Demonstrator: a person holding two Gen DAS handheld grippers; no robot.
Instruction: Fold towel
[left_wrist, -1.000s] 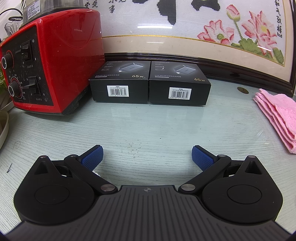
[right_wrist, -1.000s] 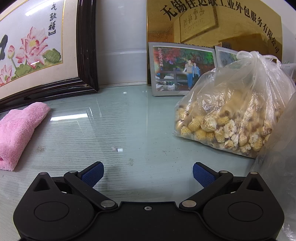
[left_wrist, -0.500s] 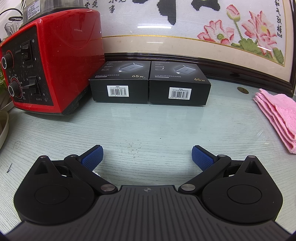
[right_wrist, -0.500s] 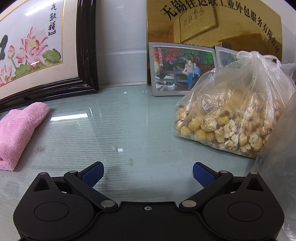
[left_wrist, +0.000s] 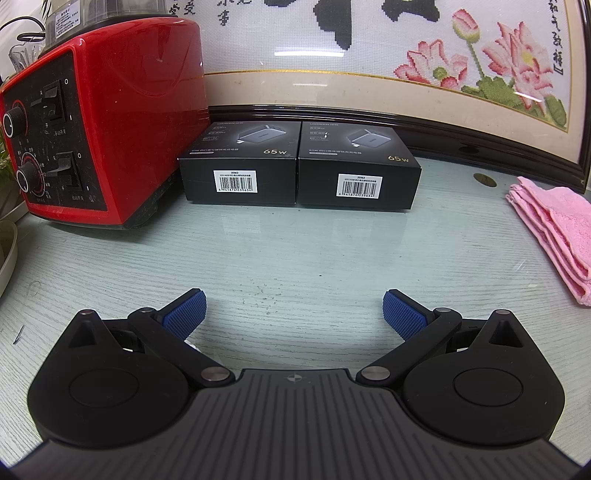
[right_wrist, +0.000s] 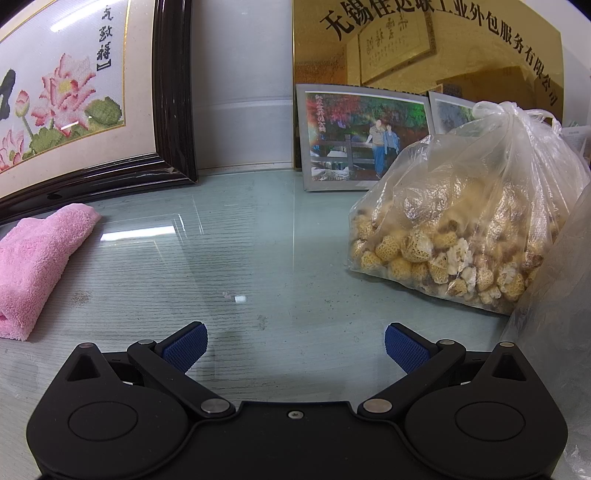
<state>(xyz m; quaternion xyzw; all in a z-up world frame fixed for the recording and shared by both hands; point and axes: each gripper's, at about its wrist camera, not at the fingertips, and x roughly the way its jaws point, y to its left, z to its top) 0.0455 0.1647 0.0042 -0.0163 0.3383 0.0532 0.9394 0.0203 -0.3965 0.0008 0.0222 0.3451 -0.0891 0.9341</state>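
A pink towel (left_wrist: 557, 229) lies folded in several layers on the glass tabletop, at the right edge of the left wrist view. The right wrist view shows the same pink towel (right_wrist: 40, 254) at its left edge, near the black picture frame. My left gripper (left_wrist: 293, 314) is open over bare glass, well to the left of the towel, with nothing between its blue pads. Just as wide open, my right gripper (right_wrist: 294, 347) hovers over bare glass to the right of the towel and holds nothing.
A red blender base (left_wrist: 99, 122) stands at the far left, with two black charger boxes (left_wrist: 299, 166) beside it. A framed lotus embroidery (left_wrist: 388, 66) leans along the back. A clear bag of dried mushrooms (right_wrist: 461, 236) and a standing photo (right_wrist: 365, 136) sit at the right.
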